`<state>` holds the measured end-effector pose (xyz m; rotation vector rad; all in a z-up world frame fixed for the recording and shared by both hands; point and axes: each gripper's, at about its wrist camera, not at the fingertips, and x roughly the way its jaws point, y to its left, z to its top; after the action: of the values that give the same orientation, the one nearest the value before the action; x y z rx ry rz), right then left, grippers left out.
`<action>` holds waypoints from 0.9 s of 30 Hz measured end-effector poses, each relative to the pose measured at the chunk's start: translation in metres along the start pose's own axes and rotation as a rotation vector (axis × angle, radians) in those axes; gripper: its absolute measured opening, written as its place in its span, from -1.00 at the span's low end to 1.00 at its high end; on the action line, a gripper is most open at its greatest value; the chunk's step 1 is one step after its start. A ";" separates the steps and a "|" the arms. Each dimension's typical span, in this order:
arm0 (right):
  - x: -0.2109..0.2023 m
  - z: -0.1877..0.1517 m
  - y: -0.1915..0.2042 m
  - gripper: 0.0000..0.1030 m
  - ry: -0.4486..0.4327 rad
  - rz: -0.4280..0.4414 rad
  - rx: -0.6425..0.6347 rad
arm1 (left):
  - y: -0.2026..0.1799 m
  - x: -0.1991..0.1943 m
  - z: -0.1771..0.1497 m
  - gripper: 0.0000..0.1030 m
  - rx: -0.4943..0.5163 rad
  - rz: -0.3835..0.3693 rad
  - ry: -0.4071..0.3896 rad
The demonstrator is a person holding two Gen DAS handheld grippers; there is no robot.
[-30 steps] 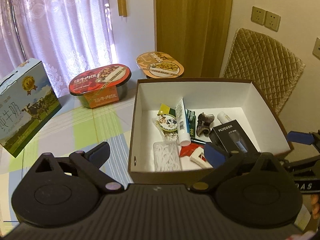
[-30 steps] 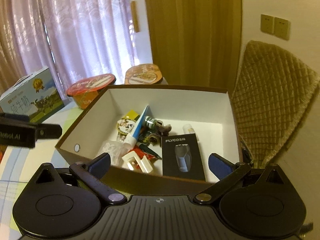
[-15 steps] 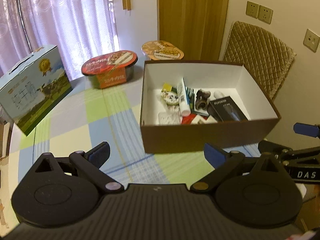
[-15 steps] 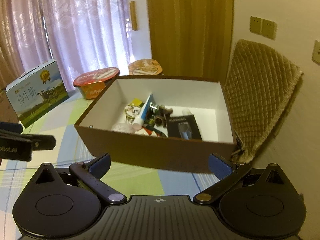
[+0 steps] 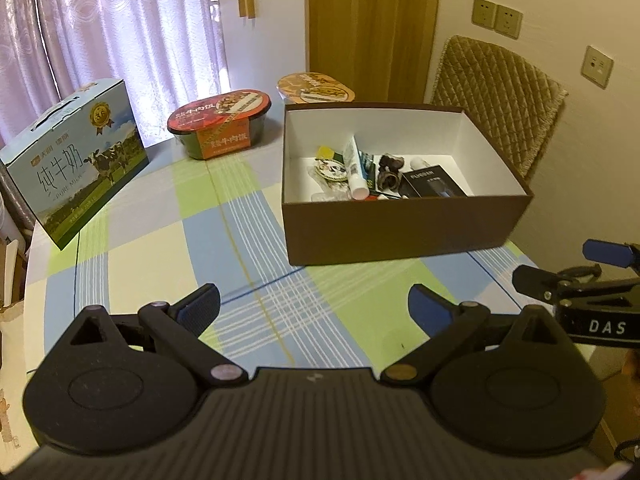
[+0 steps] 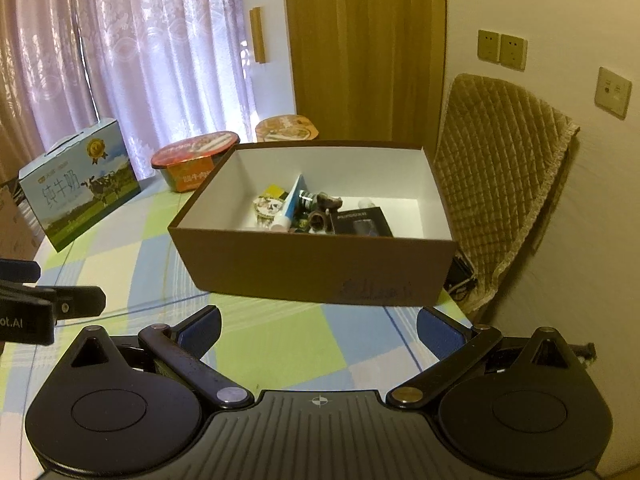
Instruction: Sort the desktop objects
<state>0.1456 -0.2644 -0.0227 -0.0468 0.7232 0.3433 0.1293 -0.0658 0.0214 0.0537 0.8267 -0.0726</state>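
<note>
Both tools, left tool (image 5: 314,306) and right tool (image 6: 318,326), are hovering spread open and empty over the table (image 5: 132,264); sorted items are sitting in the brown box (image 6: 312,266) straight ahead; right tool looking nearer; nothing loose nearby.

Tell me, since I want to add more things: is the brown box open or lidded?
Open. The box has no lid on it; its white inside and the items lying on its floor show from above in both views.
</note>
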 end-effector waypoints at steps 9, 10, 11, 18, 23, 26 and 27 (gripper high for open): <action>-0.016 -0.014 0.009 0.97 -0.004 -0.006 0.016 | 0.000 -0.014 -0.019 0.92 0.013 -0.006 0.007; -0.017 -0.015 0.010 0.97 -0.005 -0.006 0.017 | 0.000 -0.016 -0.021 0.92 0.014 -0.006 0.006; -0.018 -0.015 0.011 0.97 -0.005 -0.006 0.018 | 0.000 -0.018 -0.023 0.92 0.016 -0.007 0.005; -0.023 -0.021 0.019 0.97 -0.005 -0.016 0.021 | 0.004 -0.026 -0.032 0.92 0.018 -0.009 0.003; -0.027 -0.029 0.023 0.97 0.001 -0.023 0.025 | 0.007 -0.030 -0.041 0.92 0.024 -0.013 0.003; -0.028 -0.034 0.024 0.97 0.008 -0.030 0.031 | 0.008 -0.033 -0.046 0.92 0.028 -0.017 0.006; -0.029 -0.036 0.025 0.97 0.010 -0.031 0.035 | 0.009 -0.034 -0.048 0.92 0.029 -0.017 0.007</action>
<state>0.0947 -0.2553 -0.0287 -0.0270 0.7376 0.3008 0.0725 -0.0521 0.0141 0.0741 0.8334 -0.1007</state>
